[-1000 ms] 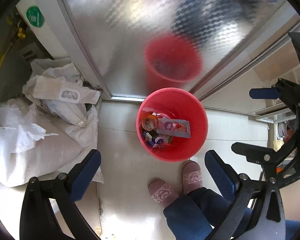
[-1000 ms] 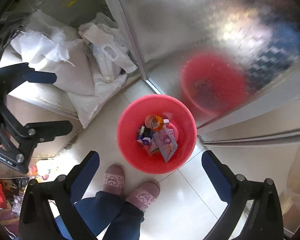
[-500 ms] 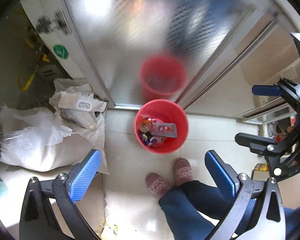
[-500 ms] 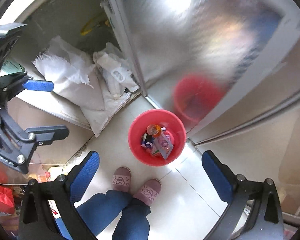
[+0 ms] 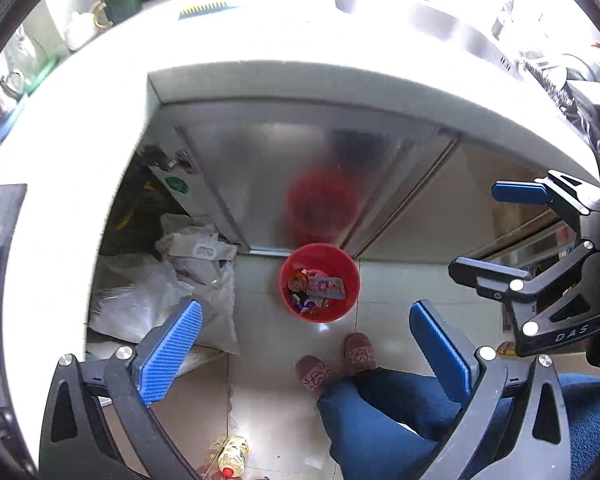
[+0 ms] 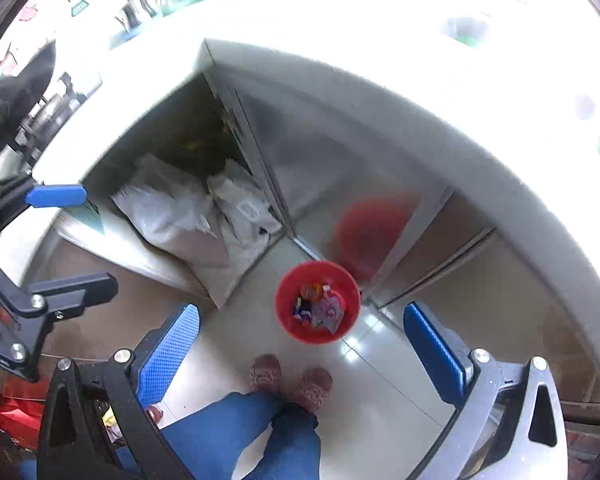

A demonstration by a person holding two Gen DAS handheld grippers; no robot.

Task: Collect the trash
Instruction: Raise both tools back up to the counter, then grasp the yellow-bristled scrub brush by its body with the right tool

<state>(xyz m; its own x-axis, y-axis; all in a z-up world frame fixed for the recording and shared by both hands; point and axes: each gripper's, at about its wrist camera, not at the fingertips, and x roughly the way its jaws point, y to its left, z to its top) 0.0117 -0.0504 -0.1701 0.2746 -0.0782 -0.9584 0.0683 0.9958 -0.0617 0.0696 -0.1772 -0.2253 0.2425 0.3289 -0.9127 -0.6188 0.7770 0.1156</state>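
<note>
A red bin [image 5: 342, 264] stands on the tiled floor far below, against a shiny metal cabinet door [image 5: 300, 168]. Colourful wrappers [image 5: 316, 290] lie inside it. In the right wrist view the same red bin [image 6: 288, 320] holds the wrappers [image 6: 320, 310]. My left gripper [image 5: 306, 348] hangs high over the floor, open and empty. My right gripper [image 6: 300, 344] is open and empty too, at about the same height. Each gripper shows at the edge of the other's view: the right gripper [image 5: 500, 236] and the left gripper [image 6: 66, 240].
A person's pink slippers [image 5: 336, 360] and blue-trousered legs [image 5: 380, 420] stand just before the bin. White plastic bags [image 5: 172, 280] fill the open cabinet at the left. A bright white countertop [image 5: 300, 40] with dishes runs above. A yellow bottle [image 5: 230, 454] lies on the floor.
Both grippers have risen well away from the bin, which now looks much smaller. The countertop has come into view above the cabinet. Both grippers stay open.
</note>
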